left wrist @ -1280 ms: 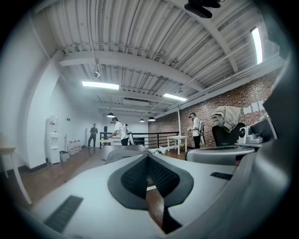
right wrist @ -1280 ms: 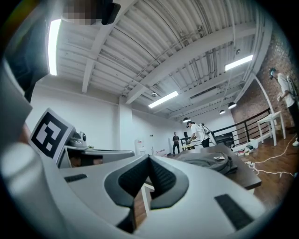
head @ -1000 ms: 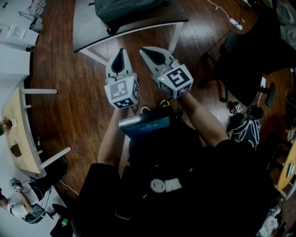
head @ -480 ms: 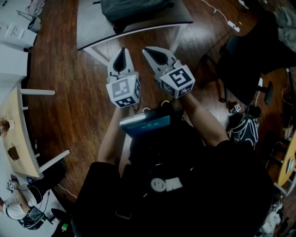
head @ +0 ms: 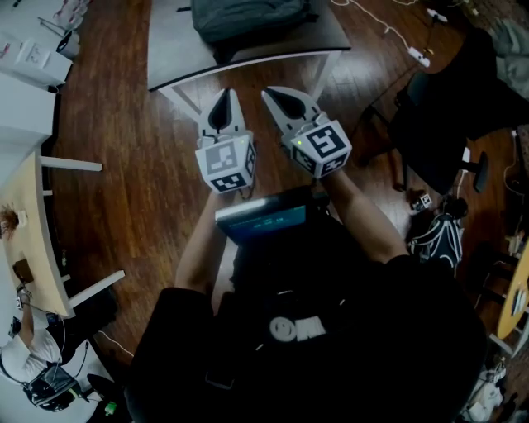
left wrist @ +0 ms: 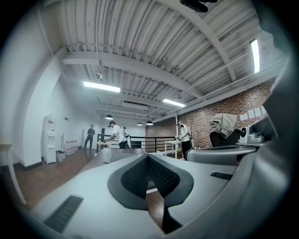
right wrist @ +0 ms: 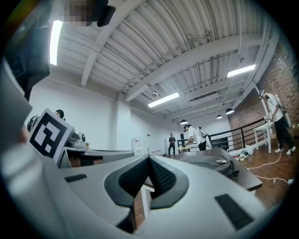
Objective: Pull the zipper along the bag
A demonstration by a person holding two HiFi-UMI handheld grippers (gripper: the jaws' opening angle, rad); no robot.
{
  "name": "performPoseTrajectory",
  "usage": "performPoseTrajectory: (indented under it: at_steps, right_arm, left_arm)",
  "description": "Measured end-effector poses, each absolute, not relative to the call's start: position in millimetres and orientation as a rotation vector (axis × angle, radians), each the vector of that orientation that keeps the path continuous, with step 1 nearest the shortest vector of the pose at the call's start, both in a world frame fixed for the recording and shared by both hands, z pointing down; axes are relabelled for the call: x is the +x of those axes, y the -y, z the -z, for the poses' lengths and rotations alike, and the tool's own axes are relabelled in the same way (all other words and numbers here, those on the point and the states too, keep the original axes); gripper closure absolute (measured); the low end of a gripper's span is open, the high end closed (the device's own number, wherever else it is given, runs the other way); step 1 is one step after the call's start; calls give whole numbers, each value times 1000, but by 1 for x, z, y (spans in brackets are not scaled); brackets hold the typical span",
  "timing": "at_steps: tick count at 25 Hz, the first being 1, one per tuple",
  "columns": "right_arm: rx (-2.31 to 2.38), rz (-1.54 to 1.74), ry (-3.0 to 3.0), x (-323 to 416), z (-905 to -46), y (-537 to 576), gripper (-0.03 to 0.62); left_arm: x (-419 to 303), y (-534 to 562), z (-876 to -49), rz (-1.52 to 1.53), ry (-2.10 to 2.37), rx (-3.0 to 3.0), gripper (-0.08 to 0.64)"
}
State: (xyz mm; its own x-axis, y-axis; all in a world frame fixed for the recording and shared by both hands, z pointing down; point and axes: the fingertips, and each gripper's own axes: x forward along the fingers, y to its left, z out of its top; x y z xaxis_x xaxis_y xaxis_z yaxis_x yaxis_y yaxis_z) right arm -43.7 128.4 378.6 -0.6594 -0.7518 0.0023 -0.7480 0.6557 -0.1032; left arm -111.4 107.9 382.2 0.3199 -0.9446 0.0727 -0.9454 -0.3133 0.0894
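Bag on table, chair right; L tool, R tool shut.

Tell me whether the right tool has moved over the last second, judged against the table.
Yes, slightly. In the head view the right tool has edged toward the table: the strip of floor between its tip and the table's front edge is narrower than before.

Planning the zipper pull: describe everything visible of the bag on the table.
The bag is a dark grey backpack of soft-looking fabric, lying flat on the grey table, near its front edge. The head view cuts off its far part. Only the table touches it; whether it is zipped shut cannot be made out.
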Motion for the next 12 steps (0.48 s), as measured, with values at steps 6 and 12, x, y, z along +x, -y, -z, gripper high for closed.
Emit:
performPoseTrajectory:
  at_steps: [6,12]
  right_arm:
    - [-1293,153,-2816,-34,-376,-124,580]
    - [-1355,144,-2811,-15,-382,-120,580]
  left_arm:
    - [-103,-103,-378,3,1800,2429,555]
    - [-84,-101,-380,-5,1791,2428,555]
